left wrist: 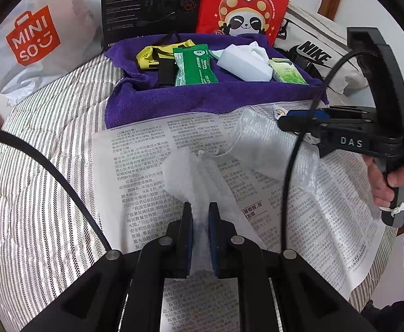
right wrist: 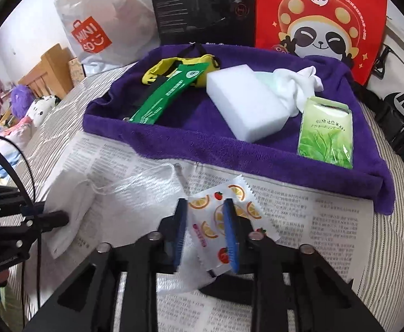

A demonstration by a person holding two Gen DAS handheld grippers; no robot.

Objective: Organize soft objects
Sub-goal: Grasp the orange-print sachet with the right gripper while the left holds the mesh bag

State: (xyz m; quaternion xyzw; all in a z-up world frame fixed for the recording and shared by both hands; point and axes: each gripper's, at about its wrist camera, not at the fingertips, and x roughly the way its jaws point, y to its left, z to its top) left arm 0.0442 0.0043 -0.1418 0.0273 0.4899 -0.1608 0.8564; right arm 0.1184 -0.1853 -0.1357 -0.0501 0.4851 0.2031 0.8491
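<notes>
Both wrist views close, steep-down — share purple towel.

Red panda bag top cut off

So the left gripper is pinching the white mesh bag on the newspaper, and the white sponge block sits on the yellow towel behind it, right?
One detail is off: the towel under the white sponge block is purple, not yellow, as the right wrist view shows. The rest holds: the left gripper is pinching the white mesh bag on the newspaper.
</notes>
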